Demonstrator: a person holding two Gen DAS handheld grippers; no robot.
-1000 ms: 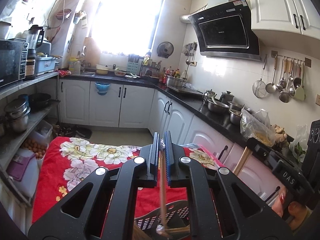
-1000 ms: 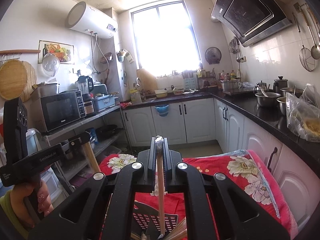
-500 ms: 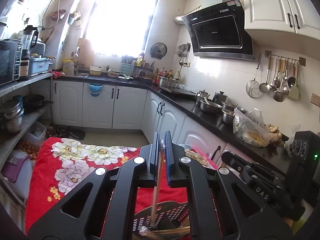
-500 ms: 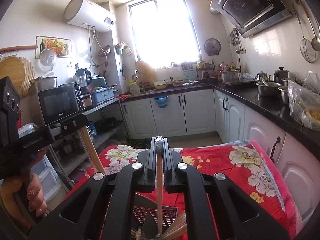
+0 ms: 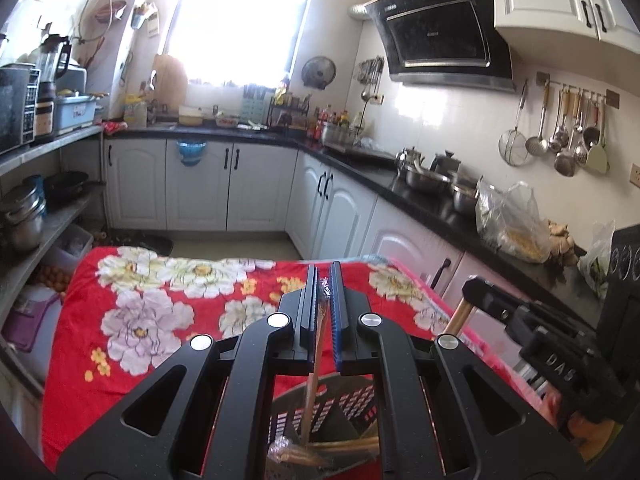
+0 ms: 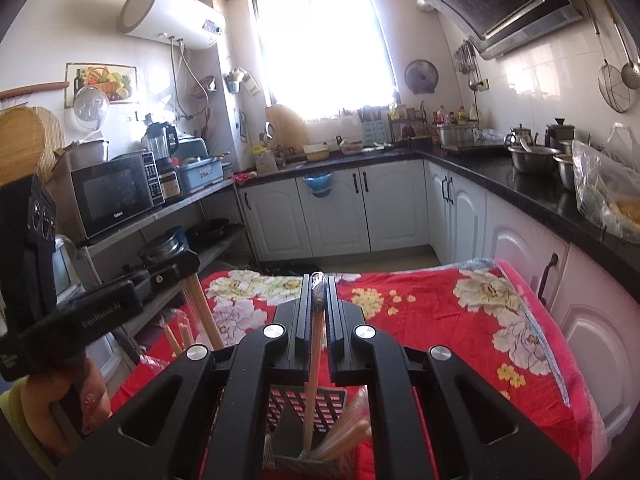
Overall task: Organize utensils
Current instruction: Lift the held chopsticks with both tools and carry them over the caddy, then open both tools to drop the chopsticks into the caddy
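Gripping one wrapped chopstick (image 5: 320,334) each, the left gripper (image 5: 323,276) and right gripper (image 6: 319,280) hold them over the dark slotted holder (image 6: 320,402) on the floral cloth (image 6: 460,308). Tips seem inside already; next, loosening both grips should drop them in.

Red floral cloth (image 5: 168,312), dark perforated holder (image 5: 352,400), tan chopsticks (image 6: 314,360).
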